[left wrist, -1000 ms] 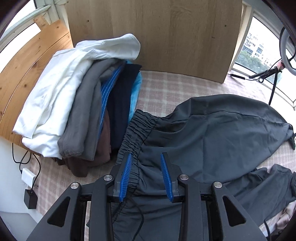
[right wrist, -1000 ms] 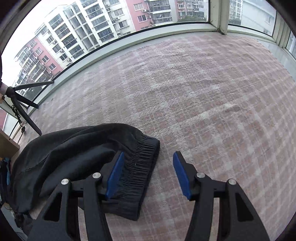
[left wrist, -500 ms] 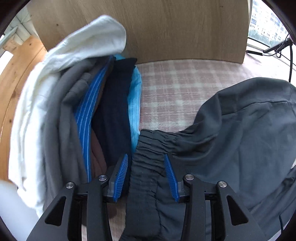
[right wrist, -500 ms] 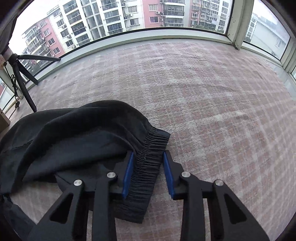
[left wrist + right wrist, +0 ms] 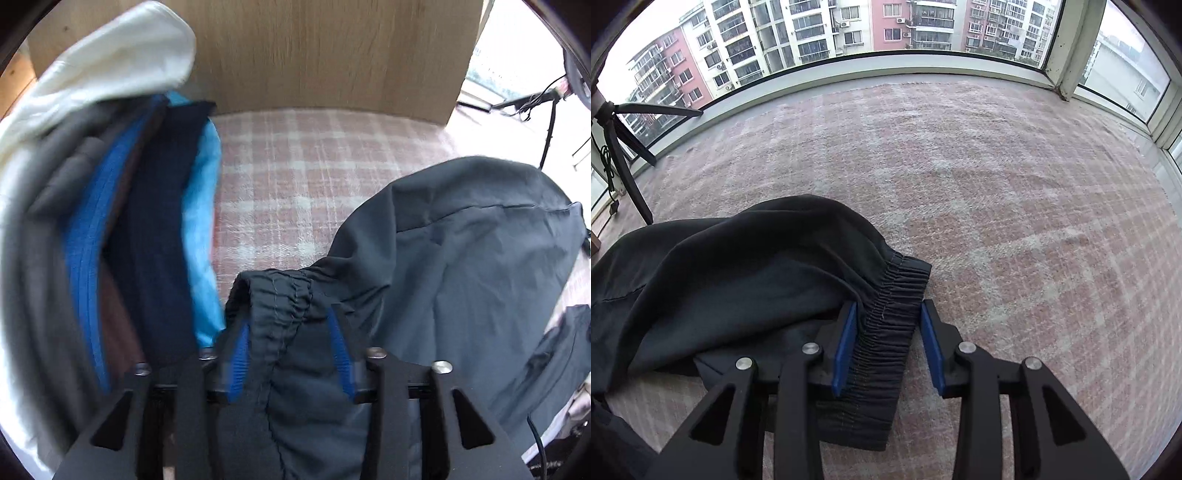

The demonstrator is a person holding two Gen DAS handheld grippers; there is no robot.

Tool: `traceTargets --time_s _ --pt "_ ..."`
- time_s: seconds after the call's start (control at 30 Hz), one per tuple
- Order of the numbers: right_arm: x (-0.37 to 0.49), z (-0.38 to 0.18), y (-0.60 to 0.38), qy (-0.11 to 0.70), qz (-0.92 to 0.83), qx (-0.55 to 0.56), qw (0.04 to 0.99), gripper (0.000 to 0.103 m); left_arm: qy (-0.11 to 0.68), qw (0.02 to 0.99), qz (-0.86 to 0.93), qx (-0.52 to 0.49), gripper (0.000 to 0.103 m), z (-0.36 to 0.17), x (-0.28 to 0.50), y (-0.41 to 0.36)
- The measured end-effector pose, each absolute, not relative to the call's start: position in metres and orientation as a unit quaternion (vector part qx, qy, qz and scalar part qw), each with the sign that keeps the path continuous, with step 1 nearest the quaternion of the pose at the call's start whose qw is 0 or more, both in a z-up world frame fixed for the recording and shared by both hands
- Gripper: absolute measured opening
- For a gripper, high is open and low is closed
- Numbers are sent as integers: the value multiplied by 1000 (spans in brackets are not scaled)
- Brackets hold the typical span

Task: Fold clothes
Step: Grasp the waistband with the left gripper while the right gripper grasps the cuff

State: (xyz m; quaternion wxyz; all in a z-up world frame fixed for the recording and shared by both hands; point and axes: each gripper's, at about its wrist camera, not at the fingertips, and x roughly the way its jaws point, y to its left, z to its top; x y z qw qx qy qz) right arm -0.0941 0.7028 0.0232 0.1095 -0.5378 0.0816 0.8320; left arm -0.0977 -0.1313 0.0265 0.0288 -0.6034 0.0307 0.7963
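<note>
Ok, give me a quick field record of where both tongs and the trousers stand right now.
garment: dark grey trousers, bunched on the plaid blanket
left tongs: elastic waistband between the blue pads, a visible gap remains on the right pad side
right tongs: straddling the waistband end, right pad clear of the fabric
grip status: neither pair visibly clamped
nearby: clothes pile just left of the left tongs, blurred; wooden board behind
fold: not yet made
</note>
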Motion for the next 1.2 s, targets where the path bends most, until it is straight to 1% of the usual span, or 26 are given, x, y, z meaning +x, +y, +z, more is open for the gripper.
traceTargets --time_s 0.03,0.17,0.2,0.27,0.4,0.47,0.53,0.7,0.77,0.9,1.07,1.13,1.2 --pt "-95 24 702 82 834 -535 107 30 28 28 799 -600 5 27 -98 -128" --pt "-96 34 696 88 849 -512 96 21 3 29 824 -566 5 51 -89 -123" --pt "-92 41 696 91 855 -502 97 11 -5 27 830 -558 5 61 -85 -125" --pt "-81 60 700 104 868 -475 97 3 -20 22 840 -542 5 83 -77 -131" --pt "-48 106 713 130 897 -412 96 3 -53 7 857 -512 5 125 -63 -154" --pt "-36 120 712 128 902 -399 101 3 -67 2 864 -500 5 140 -56 -163" --pt "-22 130 709 117 904 -396 110 3 -70 -6 864 -498 5 147 -52 -166" --pt "23 170 711 125 924 -345 105 3 -82 8 873 -481 5 177 -31 -164" --pt "47 191 710 113 933 -325 107 3 -98 12 875 -473 5 190 -17 -173" --pt "96 223 721 128 942 -286 122 3 -112 1 874 -473 5 205 -8 -191" --pt "102 222 745 143 936 -283 151 3 -105 -17 868 -486 5 205 -28 -197" --pt "79 207 749 139 929 -303 158 3 -94 -19 864 -494 5 194 -51 -191" --pt "48 183 749 110 920 -335 173 3 -81 -15 857 -509 5 172 -82 -178"
